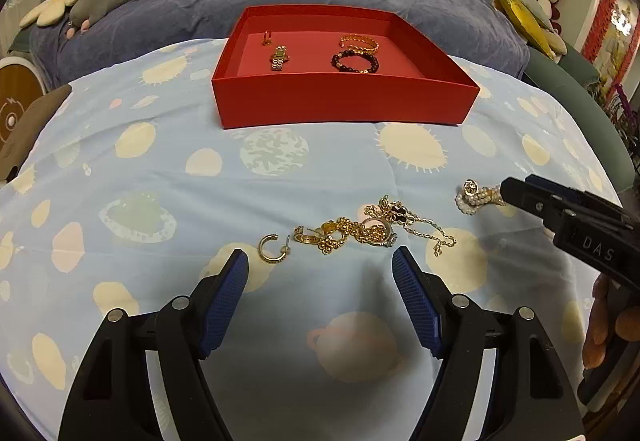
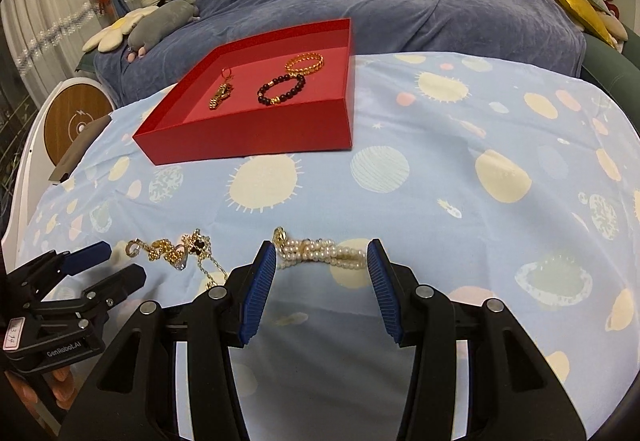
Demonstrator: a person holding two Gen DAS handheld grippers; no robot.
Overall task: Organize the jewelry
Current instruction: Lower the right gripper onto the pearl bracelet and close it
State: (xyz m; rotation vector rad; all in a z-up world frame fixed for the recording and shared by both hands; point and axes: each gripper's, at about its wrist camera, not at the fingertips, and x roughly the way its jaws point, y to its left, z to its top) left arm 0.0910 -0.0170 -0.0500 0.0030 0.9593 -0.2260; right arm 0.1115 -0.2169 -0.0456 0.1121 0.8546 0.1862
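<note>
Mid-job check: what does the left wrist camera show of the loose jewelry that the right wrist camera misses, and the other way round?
Only the left wrist view shows the gold hoop earring lying alone beside the tangled gold pile.

Only the right wrist view shows the full pearl bracelet stretched between the open right gripper fingers, not pinched.

Both show the red box holding a beaded bracelet, a gold bangle and a gold watch, and the open left gripper.

- In the left wrist view, the right gripper's (image 1: 505, 190) tips cover the far end of the pearl piece (image 1: 474, 199).
- The gold heap's (image 1: 360, 231) tangled chains cannot be told apart.
- The hand (image 1: 610, 325) is cut off by the right edge.
</note>
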